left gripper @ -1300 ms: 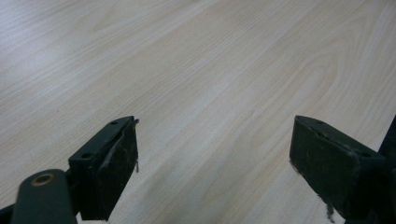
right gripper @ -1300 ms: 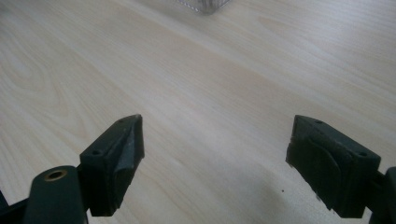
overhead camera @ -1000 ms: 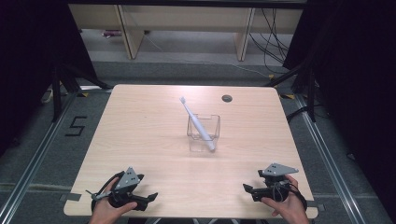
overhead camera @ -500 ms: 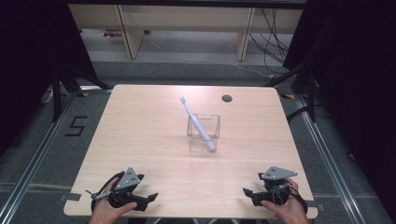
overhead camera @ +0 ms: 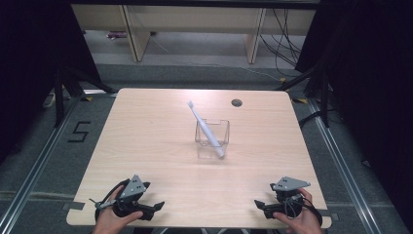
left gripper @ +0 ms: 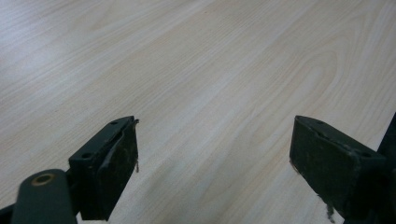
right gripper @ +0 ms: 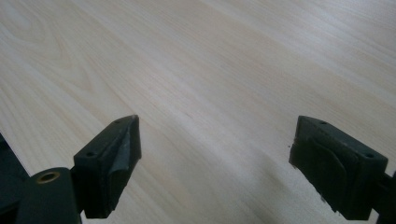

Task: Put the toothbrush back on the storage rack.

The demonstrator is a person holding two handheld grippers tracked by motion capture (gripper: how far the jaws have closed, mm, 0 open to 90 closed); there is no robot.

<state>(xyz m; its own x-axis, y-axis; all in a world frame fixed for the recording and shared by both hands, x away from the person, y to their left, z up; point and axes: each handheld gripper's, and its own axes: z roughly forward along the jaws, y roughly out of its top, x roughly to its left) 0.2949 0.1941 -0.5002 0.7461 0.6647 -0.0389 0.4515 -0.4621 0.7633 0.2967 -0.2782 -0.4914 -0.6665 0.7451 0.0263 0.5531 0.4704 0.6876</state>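
A light wooden table (overhead camera: 146, 146) is seen from above, with a clear square container (overhead camera: 212, 139) standing near its middle. A white toothbrush (overhead camera: 204, 128) is leaned slantwise in the container, its lower end inside and its head raised beyond the rim on the far left side. A small dark hole (overhead camera: 236, 103) is set in the tabletop beyond the container, to its right. The left gripper (overhead camera: 155, 207) is held at the near edge, well left of the container, jaws spread apart and empty. The right gripper (overhead camera: 259, 206) is held well right of the container, likewise spread wide over bare wood
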